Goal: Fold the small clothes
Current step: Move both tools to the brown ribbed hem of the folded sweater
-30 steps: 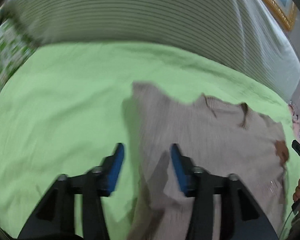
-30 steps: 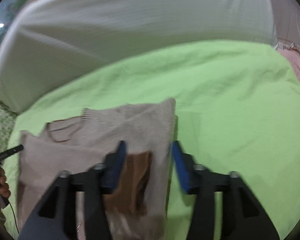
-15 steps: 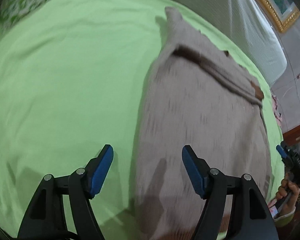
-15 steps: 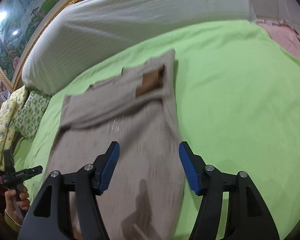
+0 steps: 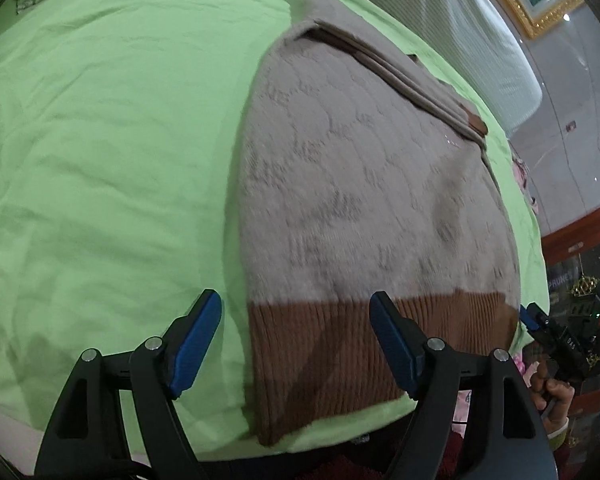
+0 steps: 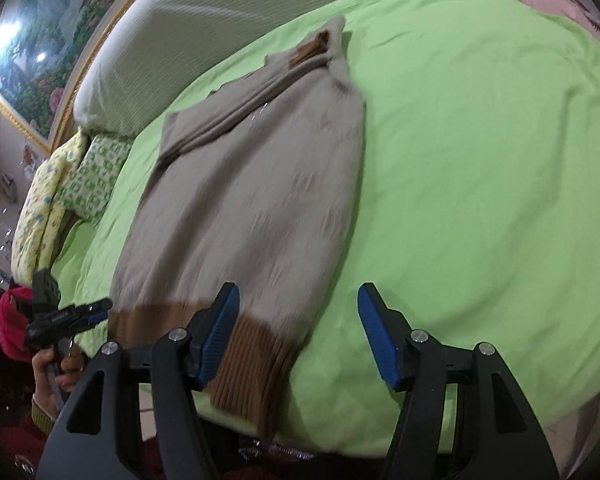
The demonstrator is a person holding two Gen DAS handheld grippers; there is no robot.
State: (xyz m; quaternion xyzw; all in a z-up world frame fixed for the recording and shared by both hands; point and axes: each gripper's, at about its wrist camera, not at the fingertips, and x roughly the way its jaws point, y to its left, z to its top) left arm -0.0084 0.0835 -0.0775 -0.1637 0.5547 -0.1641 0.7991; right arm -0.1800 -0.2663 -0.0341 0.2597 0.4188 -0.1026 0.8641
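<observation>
Green bedsheet (image 5: pixel 100 160) bears sweater (image 5: pixel 360 200); hem below left claw (image 5: pixel 296 340), opening, and gaping right claw (image 6: pixel 296 332).

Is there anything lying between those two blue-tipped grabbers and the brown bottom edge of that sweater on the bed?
Nothing visible. The left gripper, its jaws opening, hangs over the left corner of the sweater's brown hem; the right gripper straddles the right corner. Only the green sheet lies around them.

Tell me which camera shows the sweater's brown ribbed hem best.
The left wrist view: the brown ribbed hem spans the frame, sharp and near. In the right wrist view the hem is smaller and partly hidden behind a finger of the tongs.
</observation>
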